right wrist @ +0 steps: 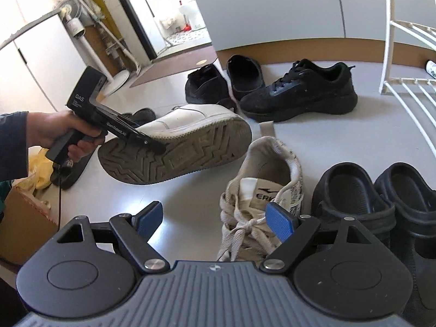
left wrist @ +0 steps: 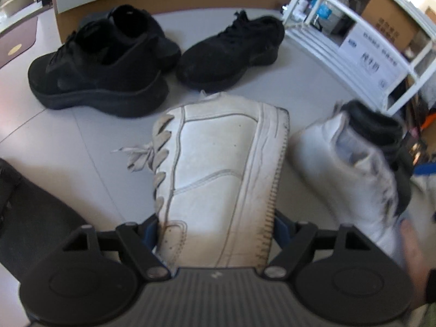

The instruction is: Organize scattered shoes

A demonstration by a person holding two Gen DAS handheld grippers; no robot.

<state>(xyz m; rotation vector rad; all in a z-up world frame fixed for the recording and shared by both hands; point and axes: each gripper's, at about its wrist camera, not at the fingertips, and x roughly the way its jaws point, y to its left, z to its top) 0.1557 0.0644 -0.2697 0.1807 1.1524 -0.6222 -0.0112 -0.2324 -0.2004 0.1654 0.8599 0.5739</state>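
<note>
Left hand-held gripper (left wrist: 216,229) clamps white sneaker (left wrist: 218,169), lifted sideways; right hand-held gripper (right wrist: 215,218) released, empty.

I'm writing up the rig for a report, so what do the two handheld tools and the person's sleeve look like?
Each tool has a ribbed grey body, two round black discs, black linkage arms with silver pivot screws, and blue textured pads. From the right wrist view, the left tool has a black pistol grip, an angular black block with small white lettering, and a thin black cable hanging below. The sleeve is dark.
</note>
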